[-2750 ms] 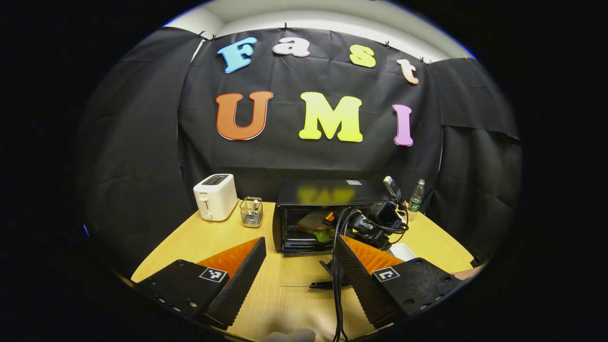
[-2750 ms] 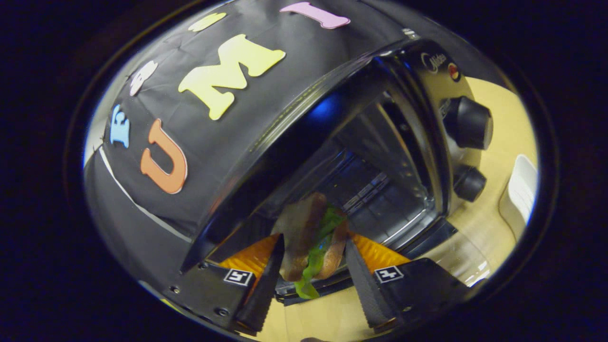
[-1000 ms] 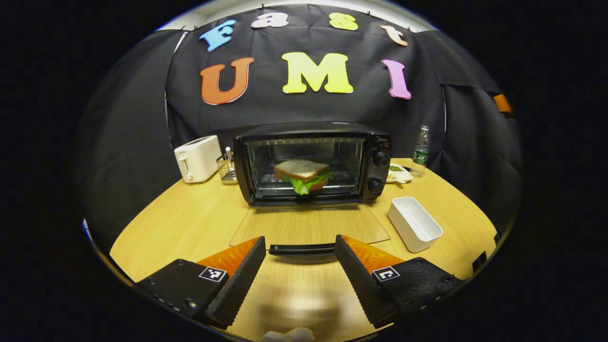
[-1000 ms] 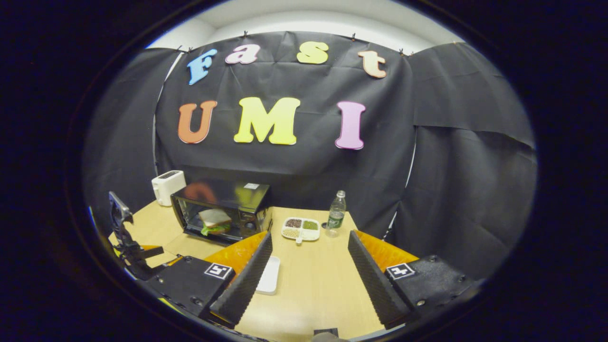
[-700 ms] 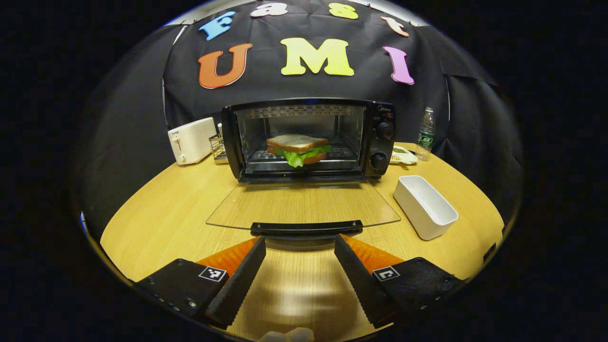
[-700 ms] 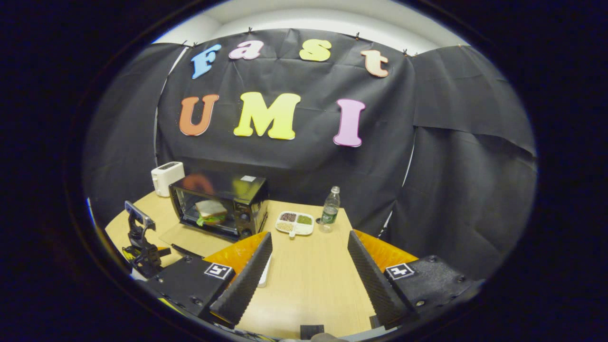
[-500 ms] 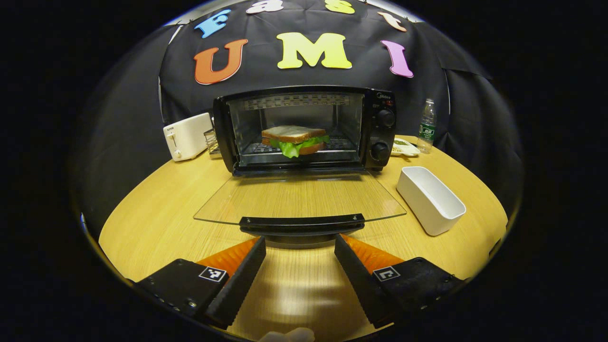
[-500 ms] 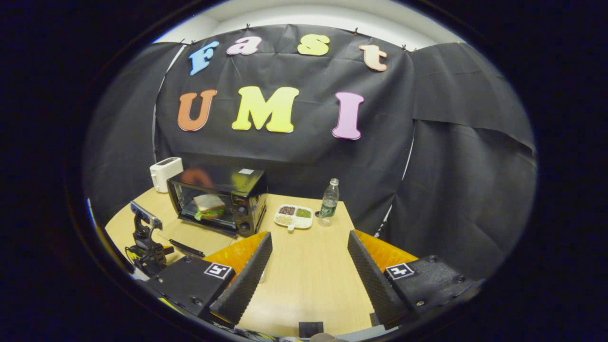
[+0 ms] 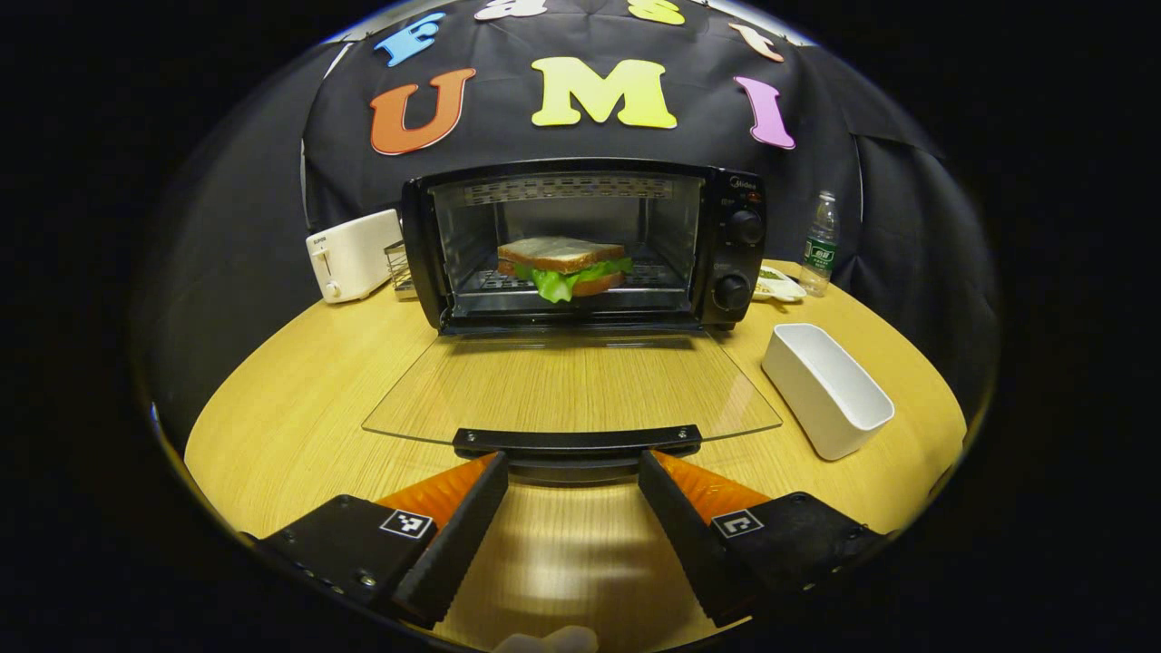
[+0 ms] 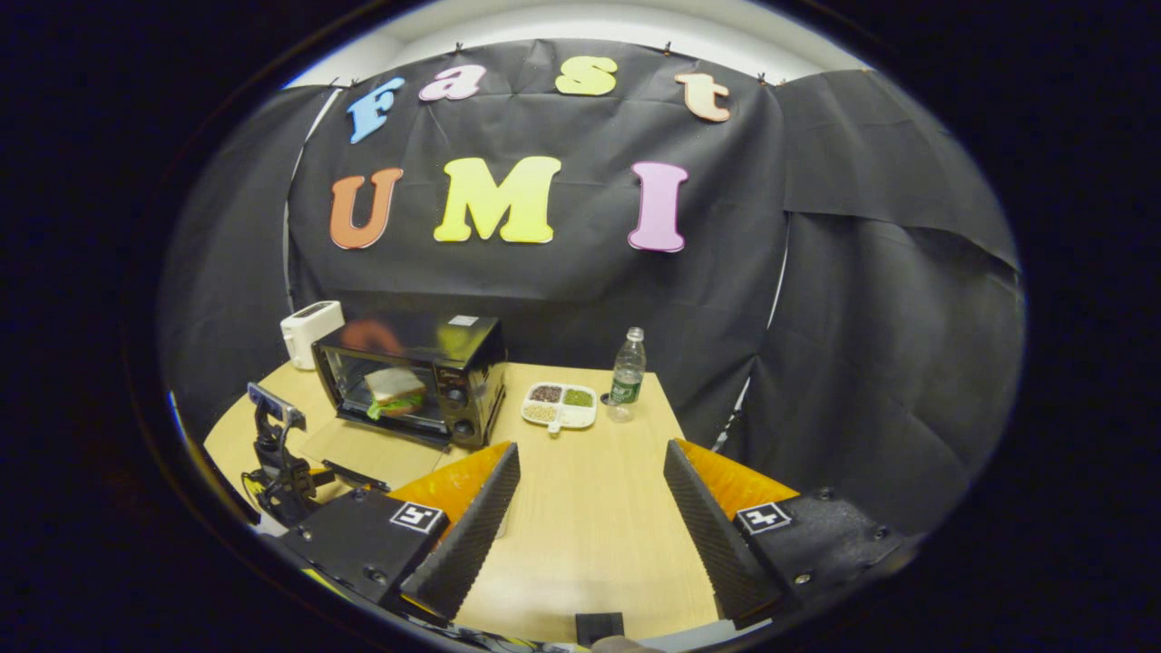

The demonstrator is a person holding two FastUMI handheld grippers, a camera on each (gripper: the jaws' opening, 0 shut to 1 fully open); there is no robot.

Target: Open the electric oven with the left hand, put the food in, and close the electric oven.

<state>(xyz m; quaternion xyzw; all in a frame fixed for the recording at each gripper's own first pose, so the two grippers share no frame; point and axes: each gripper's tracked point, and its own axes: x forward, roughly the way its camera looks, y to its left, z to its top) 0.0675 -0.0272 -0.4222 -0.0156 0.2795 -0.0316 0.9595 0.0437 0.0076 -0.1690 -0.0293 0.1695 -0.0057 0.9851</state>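
A black electric oven (image 9: pixel 580 245) stands at the back of the round wooden table, its glass door (image 9: pixel 571 385) folded flat toward me. On the rack inside lies a sandwich (image 9: pixel 562 265) of white bread and green lettuce. My left gripper (image 9: pixel 571 472) is open, its fingertips just short of the door's black handle (image 9: pixel 577 441) and to either side of it. In the right gripper view the oven (image 10: pixel 413 376) with the sandwich (image 10: pixel 392 388) sits far off at the left. My right gripper (image 10: pixel 590 472) hangs open over bare table, holding nothing. The left gripper's body (image 10: pixel 277 462) shows at the lower left.
A white toaster (image 9: pixel 352 254) and a wire holder (image 9: pixel 402 269) stand left of the oven. A white rectangular dish (image 9: pixel 825 390) lies right of the door. Behind it are a divided plate of grains (image 10: pixel 560 405) and a water bottle (image 10: pixel 624 374).
The right gripper let go of the sandwich in the oven and drew far back to the right. The left gripper has come in low toward the open door's handle.
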